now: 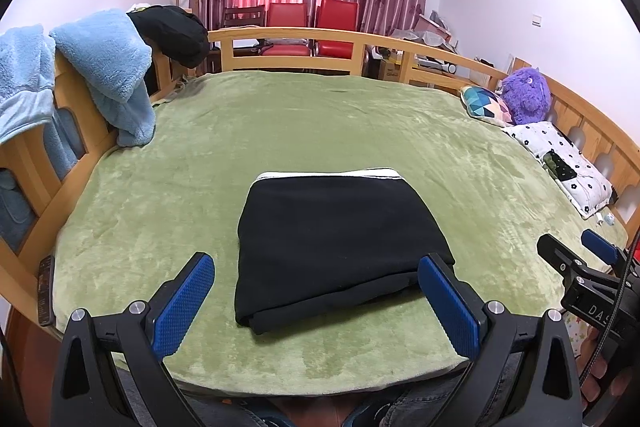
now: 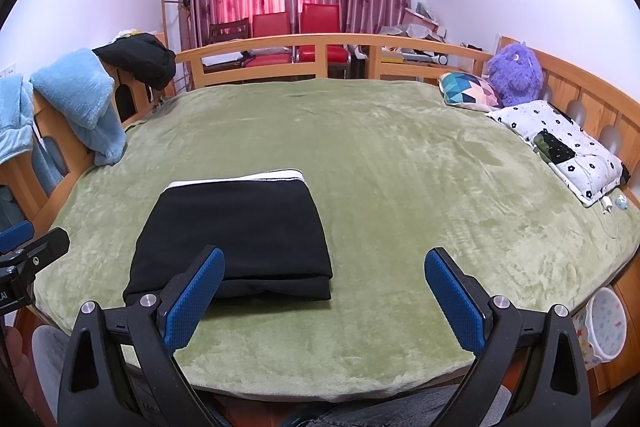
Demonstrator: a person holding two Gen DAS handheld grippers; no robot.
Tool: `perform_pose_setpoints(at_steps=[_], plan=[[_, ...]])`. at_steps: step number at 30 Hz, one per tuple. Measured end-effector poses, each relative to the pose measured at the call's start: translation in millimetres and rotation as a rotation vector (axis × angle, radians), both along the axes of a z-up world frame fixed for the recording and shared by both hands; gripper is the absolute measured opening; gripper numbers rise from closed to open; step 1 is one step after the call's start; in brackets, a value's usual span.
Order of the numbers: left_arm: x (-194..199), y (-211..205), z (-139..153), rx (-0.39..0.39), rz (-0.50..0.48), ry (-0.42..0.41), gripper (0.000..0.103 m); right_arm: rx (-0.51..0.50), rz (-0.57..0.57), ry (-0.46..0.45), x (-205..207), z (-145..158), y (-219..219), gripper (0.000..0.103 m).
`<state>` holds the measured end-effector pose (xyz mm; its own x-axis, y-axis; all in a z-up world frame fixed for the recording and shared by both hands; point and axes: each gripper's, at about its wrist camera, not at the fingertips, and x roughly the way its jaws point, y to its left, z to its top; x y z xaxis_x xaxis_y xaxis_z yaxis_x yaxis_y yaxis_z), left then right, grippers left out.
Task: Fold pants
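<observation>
The black pants (image 1: 332, 239) lie folded into a compact rectangle on the green bed blanket (image 1: 320, 131), with a white waistband edge at the far side. They also show in the right wrist view (image 2: 236, 239). My left gripper (image 1: 316, 271) is open and empty, hovering just in front of the pants' near edge. My right gripper (image 2: 324, 267) is open and empty, to the right of the pants, with its left finger (image 2: 196, 295) over their near right corner. The right gripper also shows at the right edge of the left wrist view (image 1: 580, 267).
A wooden bed rail (image 1: 280, 39) surrounds the bed. Light blue fleece (image 1: 108, 67) and a dark garment (image 1: 172, 31) hang over the left rail. A patterned cushion (image 2: 468, 89), a purple plush toy (image 2: 516, 73) and a flowered pillow (image 2: 560, 143) lie at the right. Red chairs (image 2: 296, 27) stand behind.
</observation>
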<state>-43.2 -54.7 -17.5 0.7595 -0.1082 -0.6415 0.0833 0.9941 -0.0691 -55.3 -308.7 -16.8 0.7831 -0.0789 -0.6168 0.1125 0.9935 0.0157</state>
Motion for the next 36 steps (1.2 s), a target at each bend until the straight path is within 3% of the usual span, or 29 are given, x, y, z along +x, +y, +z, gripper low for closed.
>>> perform_pose_setpoints(at_steps=[36], plan=[[-1.8, 2.5, 3.4, -0.001, 0.002, -0.012, 0.103, -0.006, -0.003, -0.002, -1.1, 0.5, 1.2, 0.099]])
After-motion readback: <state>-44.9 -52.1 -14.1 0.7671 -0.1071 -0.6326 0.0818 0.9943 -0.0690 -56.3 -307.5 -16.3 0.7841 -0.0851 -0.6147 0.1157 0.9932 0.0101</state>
